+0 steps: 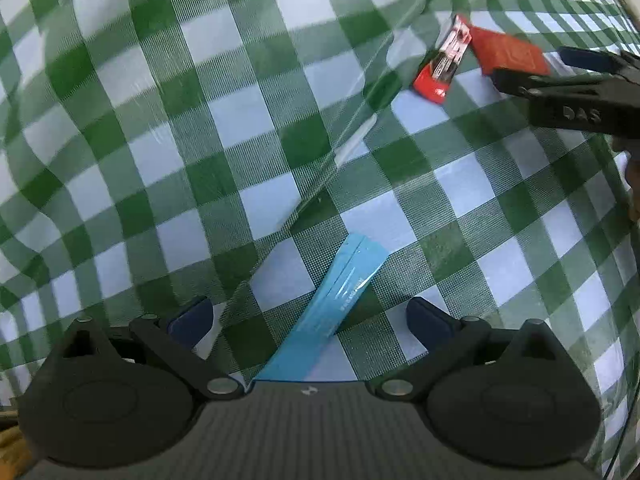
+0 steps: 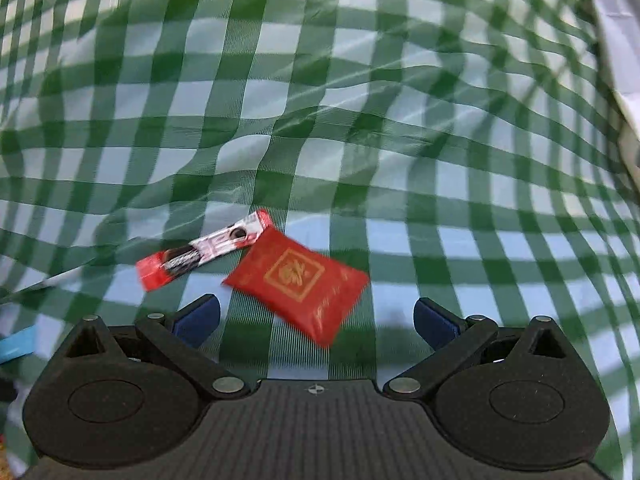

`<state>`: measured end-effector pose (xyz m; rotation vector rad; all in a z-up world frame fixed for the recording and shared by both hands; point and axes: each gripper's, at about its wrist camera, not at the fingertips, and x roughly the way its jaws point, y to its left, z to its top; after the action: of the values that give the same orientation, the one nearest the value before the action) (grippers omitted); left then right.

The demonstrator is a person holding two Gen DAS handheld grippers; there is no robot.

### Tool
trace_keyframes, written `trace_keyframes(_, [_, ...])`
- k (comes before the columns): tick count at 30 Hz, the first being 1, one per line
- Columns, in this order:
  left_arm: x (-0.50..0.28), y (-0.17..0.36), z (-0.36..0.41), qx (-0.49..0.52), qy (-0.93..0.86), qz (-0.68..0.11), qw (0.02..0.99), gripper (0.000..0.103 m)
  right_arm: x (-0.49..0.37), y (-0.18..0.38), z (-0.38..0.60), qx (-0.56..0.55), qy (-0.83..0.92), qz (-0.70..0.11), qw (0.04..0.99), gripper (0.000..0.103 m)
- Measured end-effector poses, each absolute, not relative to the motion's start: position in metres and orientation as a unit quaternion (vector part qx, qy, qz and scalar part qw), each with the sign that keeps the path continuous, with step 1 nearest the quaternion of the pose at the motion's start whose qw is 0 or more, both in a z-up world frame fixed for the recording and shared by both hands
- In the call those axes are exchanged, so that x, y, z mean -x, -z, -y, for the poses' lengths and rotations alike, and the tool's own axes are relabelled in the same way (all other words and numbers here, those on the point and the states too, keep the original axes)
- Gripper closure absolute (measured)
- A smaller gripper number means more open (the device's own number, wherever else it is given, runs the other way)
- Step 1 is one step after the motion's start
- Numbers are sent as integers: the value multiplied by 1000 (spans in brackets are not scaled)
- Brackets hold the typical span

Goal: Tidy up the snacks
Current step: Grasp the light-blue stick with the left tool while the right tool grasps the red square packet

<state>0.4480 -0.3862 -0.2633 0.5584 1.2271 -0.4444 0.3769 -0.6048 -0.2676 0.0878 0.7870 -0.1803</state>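
Observation:
A long light-blue snack stick [image 1: 332,312] lies on the green checked cloth between the open fingers of my left gripper [image 1: 310,316]. A red pouch with a gold emblem [image 2: 298,280] lies just ahead of my open right gripper [image 2: 316,318], partly between its fingers. A thin red-and-white snack stick [image 2: 206,254] lies touching the pouch's far left corner. In the left wrist view the pouch [image 1: 510,54] and the red stick [image 1: 442,62] sit at the upper right, with my right gripper [image 1: 532,70] reaching over the pouch. The blue stick's end [image 2: 16,344] shows at the right wrist view's left edge.
The green-and-white checked cloth [image 1: 200,140] covers the whole surface and is wrinkled, with a raised crease [image 1: 352,128] running diagonally. A pale fabric edge [image 2: 616,40] shows at the far right.

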Motion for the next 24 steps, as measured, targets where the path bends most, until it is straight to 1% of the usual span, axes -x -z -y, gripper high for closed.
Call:
trace_keyframes(2, [-453,265,379,-235,207,-573,757,0,-391,279,610,-47,65,-392,916,0])
trace_keyframes(3, [-456,266,374,-224,206,-578,757,0,-391,281,611,-48,58,-376,924,0])
trace_keyframes(5, [-461,268,368,-203,198,-592,755,0,-395,284,613,-38,49,-370,927,0])
trace_keyframes(24, [-464,267,362,-204,194,-593,755,0,-390,286,611,-38,56,-367,928,1])
